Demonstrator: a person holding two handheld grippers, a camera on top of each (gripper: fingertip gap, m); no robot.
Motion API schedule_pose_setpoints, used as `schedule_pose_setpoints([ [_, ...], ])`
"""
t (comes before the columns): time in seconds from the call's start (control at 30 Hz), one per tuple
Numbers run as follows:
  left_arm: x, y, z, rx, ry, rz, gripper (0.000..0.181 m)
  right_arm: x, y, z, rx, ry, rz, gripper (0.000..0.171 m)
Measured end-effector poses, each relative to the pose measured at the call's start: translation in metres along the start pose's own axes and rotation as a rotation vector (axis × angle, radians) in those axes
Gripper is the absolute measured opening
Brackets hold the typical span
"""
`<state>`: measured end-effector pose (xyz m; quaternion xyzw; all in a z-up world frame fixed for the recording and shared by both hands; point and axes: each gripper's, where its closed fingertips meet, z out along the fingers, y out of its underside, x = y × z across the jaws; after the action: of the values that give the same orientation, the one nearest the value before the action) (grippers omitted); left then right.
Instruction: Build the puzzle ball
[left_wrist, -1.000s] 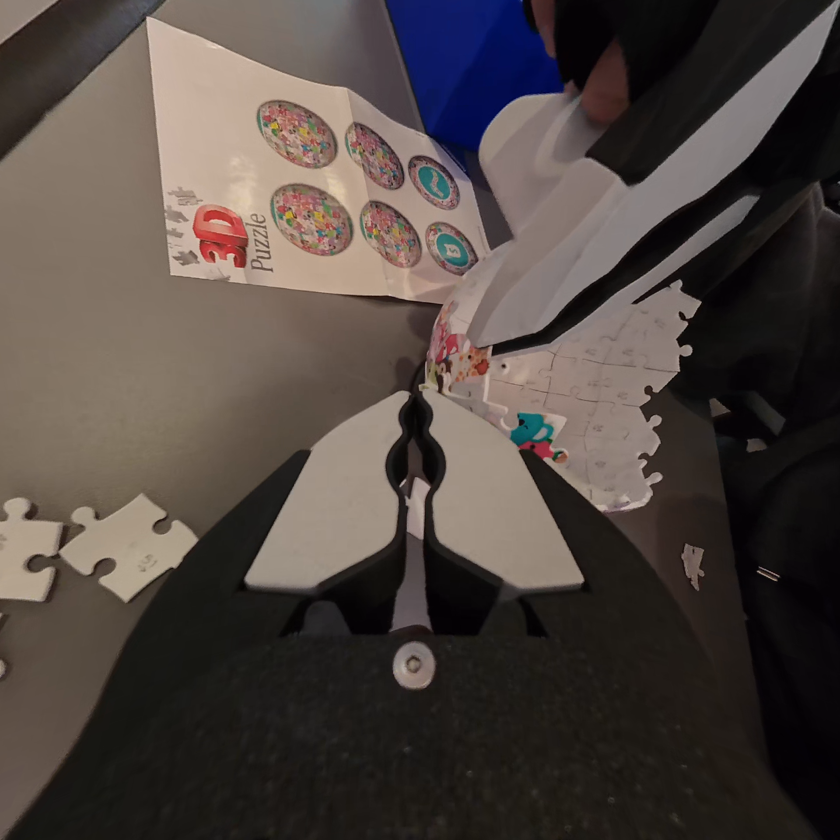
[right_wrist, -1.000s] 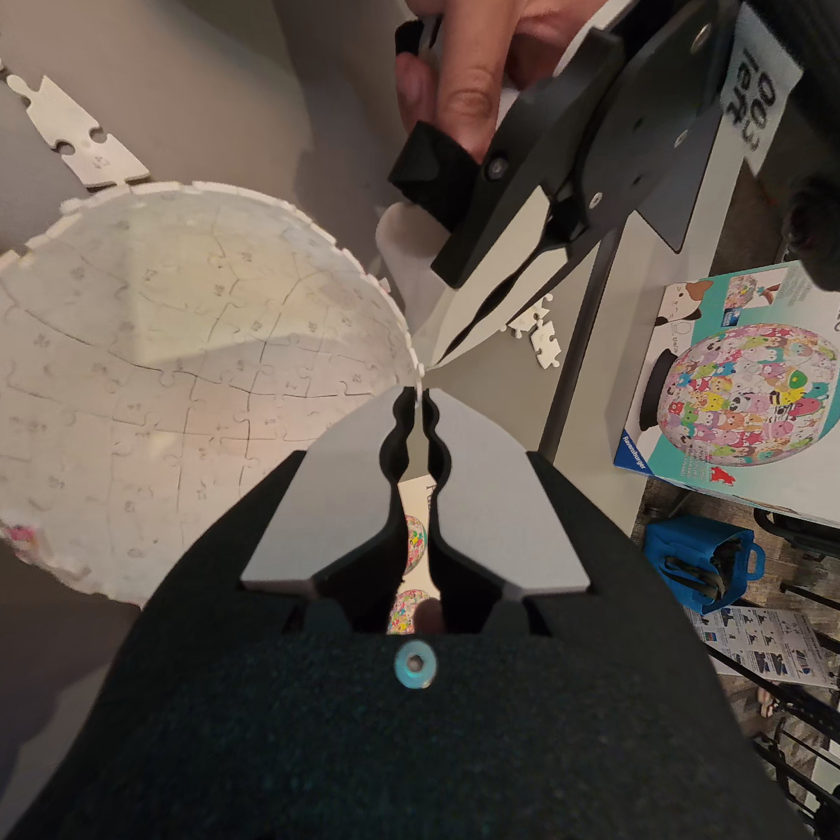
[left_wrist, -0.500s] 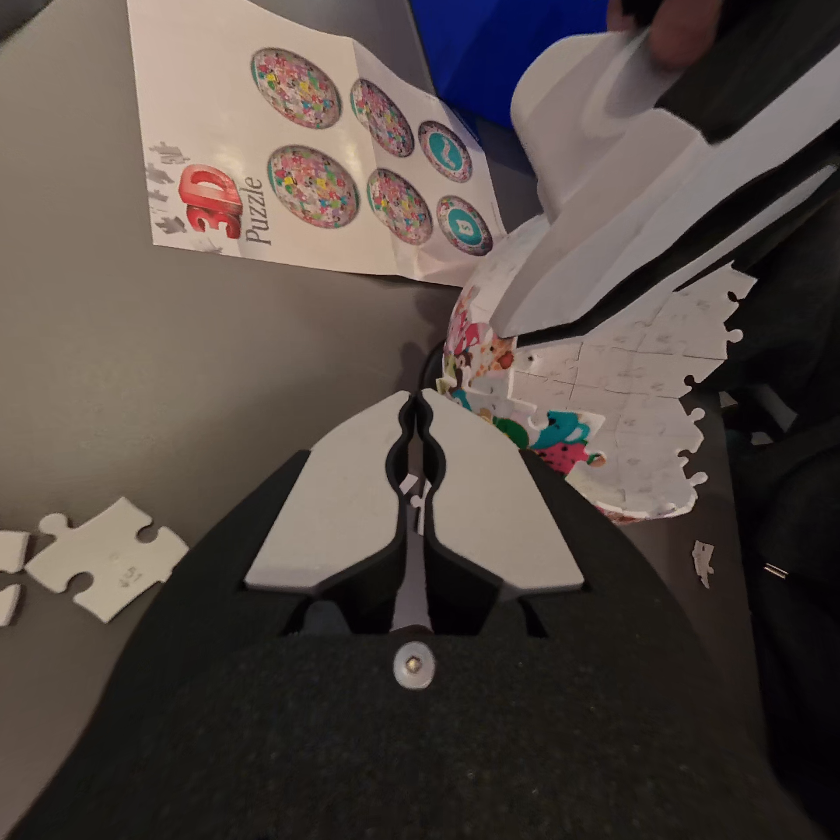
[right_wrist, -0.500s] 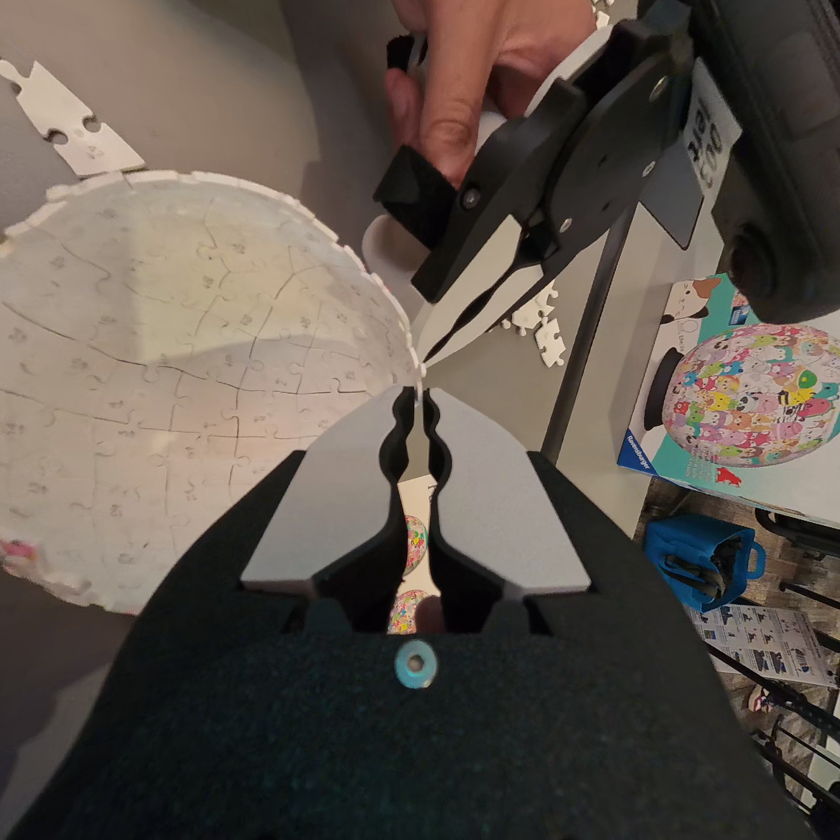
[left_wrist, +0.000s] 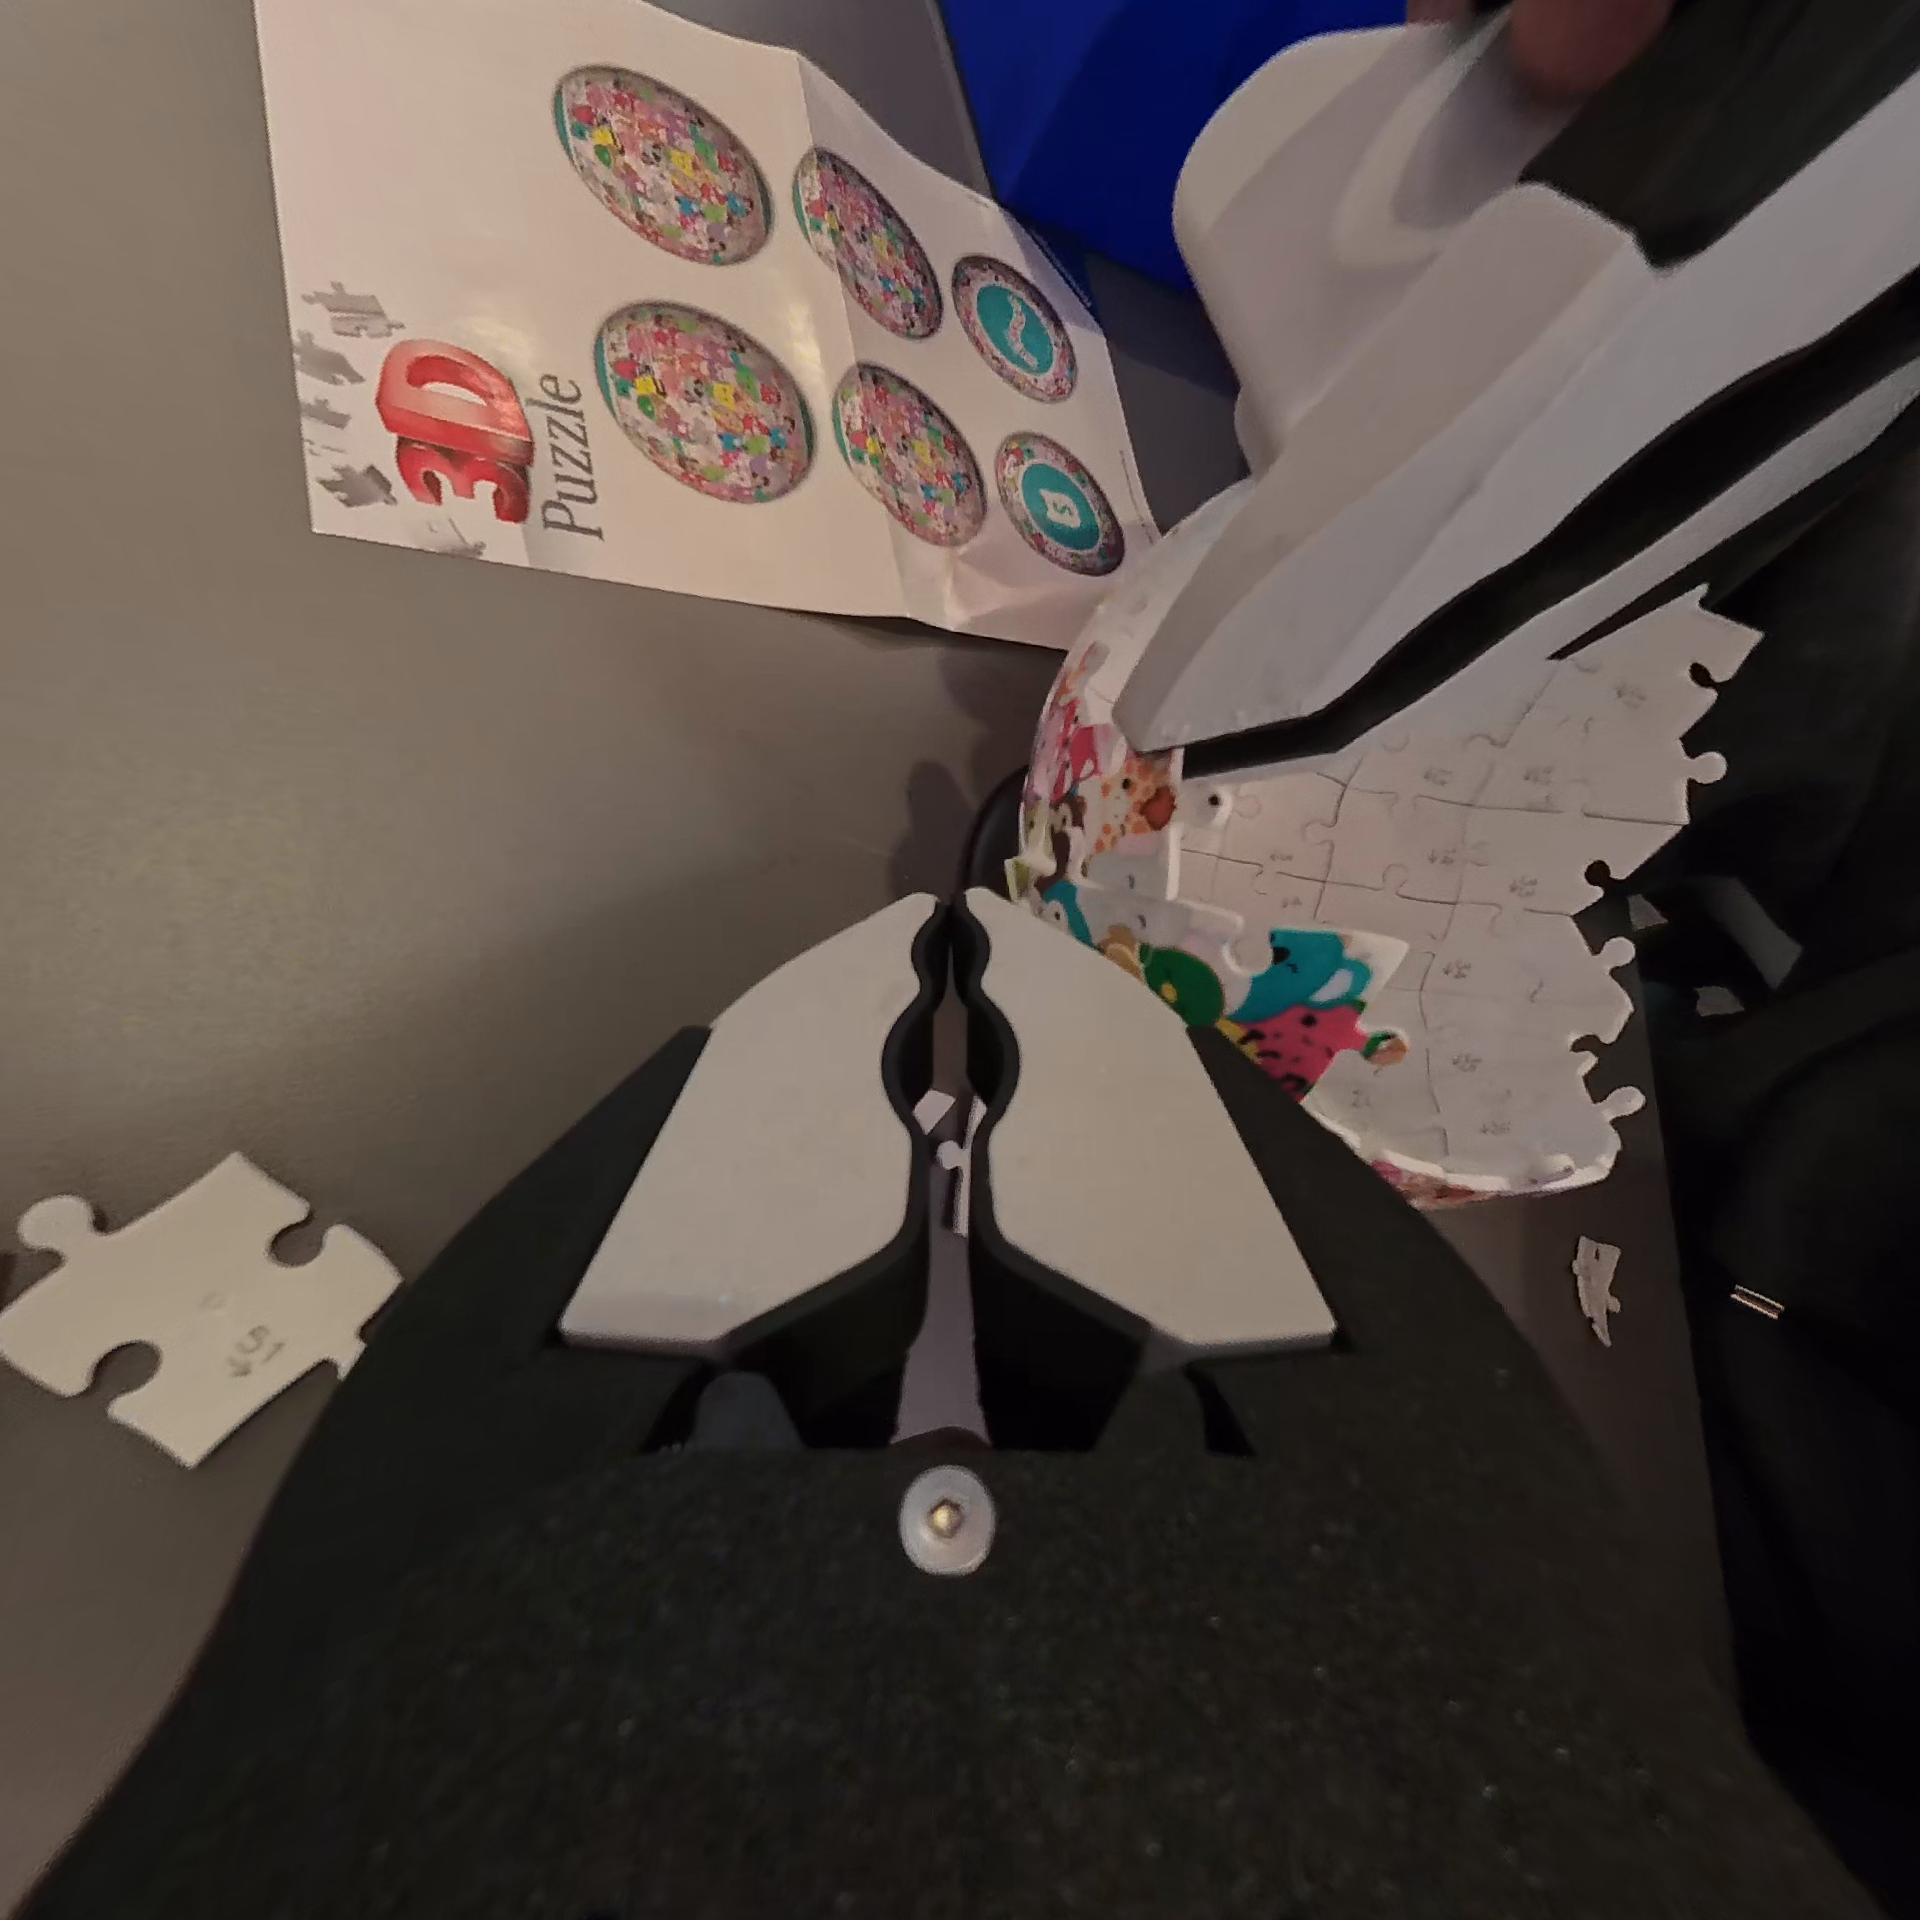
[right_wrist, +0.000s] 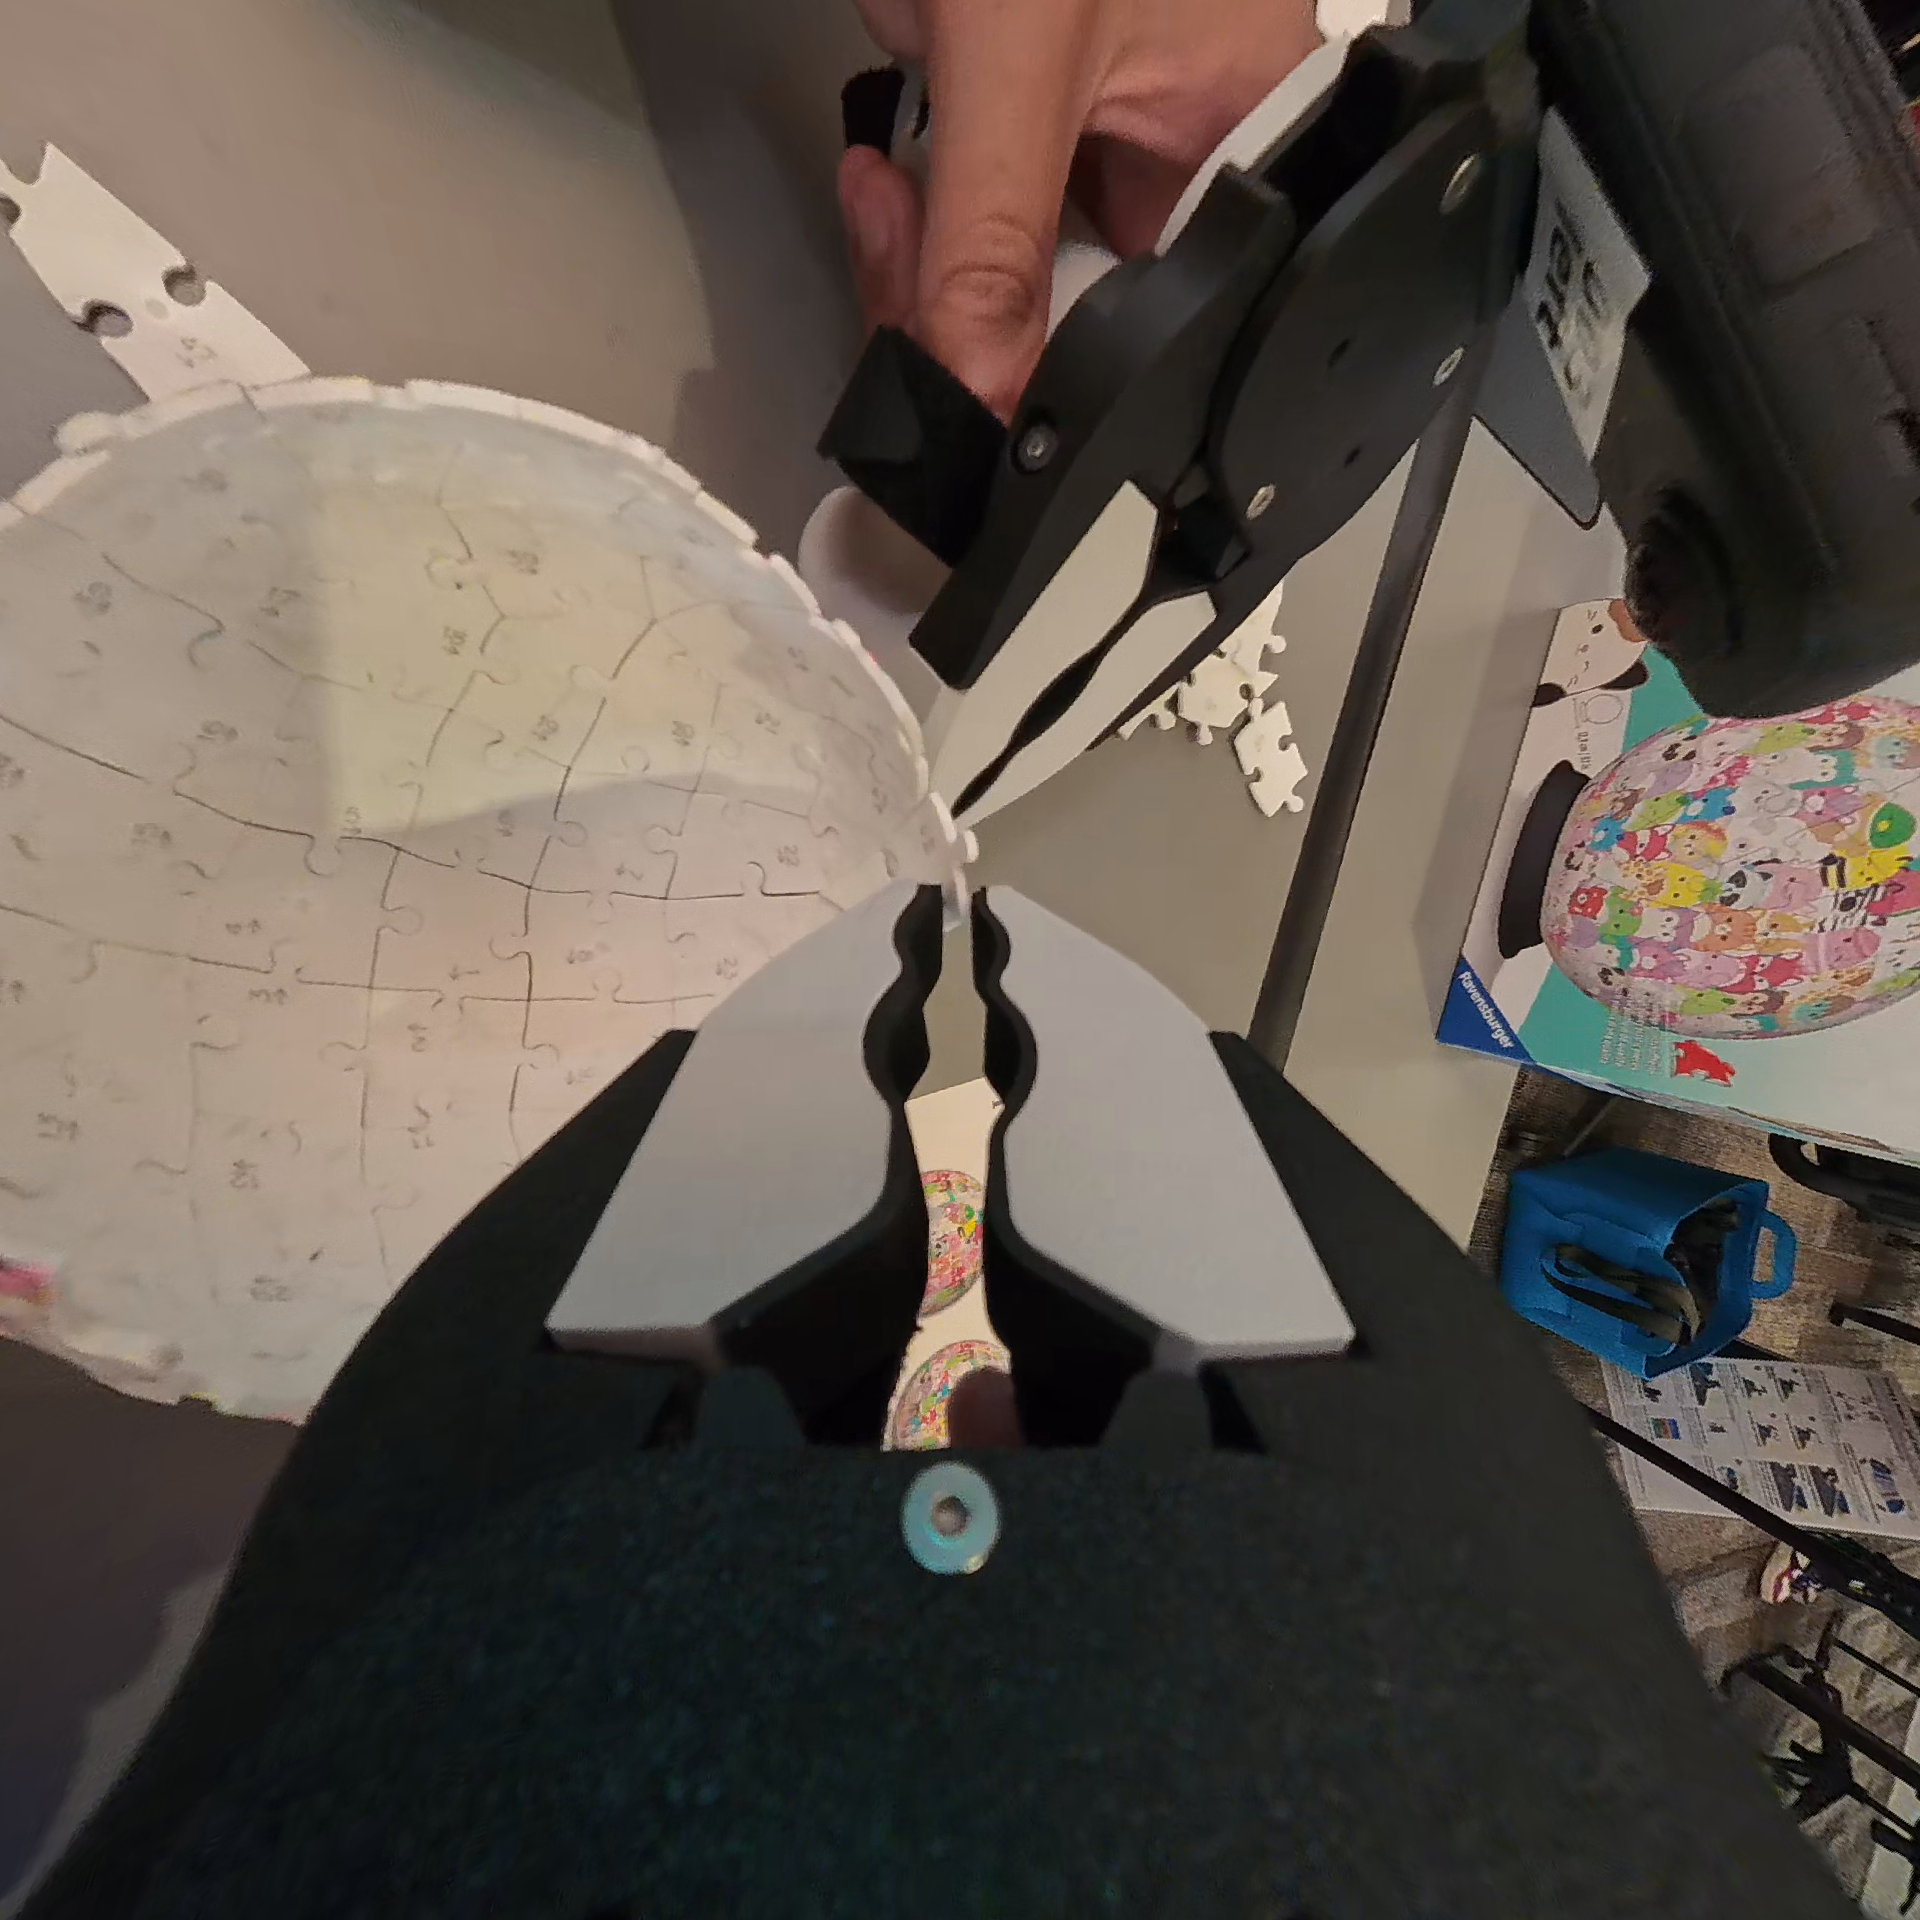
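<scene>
two claws pinch the rim of the half-built puzzle ball (right_wrist: 395, 883), a thin curved shell, matt white inside, at centre-left of the right wrist view. right claw (right_wrist: 954, 902) is clamped on a rim tab; left claw (left_wrist: 951, 914) is closed beside the printed face, its grip unclear. twisting could likely pop seams. one loose piece (left_wrist: 197, 1304) lies flat on the grey worktop (left_wrist: 416, 831).

Printed lettering appears on the leaflet (left_wrist: 665, 343) and the box (right_wrist: 1714, 894). Small numerals mark the backs of the ball (right_wrist: 395, 883) pieces and a loose piece (left_wrist: 197, 1304). A sticker (right_wrist: 1579, 301) bears characters.
</scene>
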<state>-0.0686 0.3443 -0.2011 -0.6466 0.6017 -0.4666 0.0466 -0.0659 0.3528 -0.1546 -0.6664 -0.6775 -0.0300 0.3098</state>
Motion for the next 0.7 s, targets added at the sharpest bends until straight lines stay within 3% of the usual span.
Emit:
schedule_pose_setpoints([
  [0.7, 0.0014, -0.0042, 0.0042, 0.015, 0.009, 0.002, 0.000, -0.0036, 0.0059, 0.0075, -0.063, -0.027, 0.049, 0.019],
])
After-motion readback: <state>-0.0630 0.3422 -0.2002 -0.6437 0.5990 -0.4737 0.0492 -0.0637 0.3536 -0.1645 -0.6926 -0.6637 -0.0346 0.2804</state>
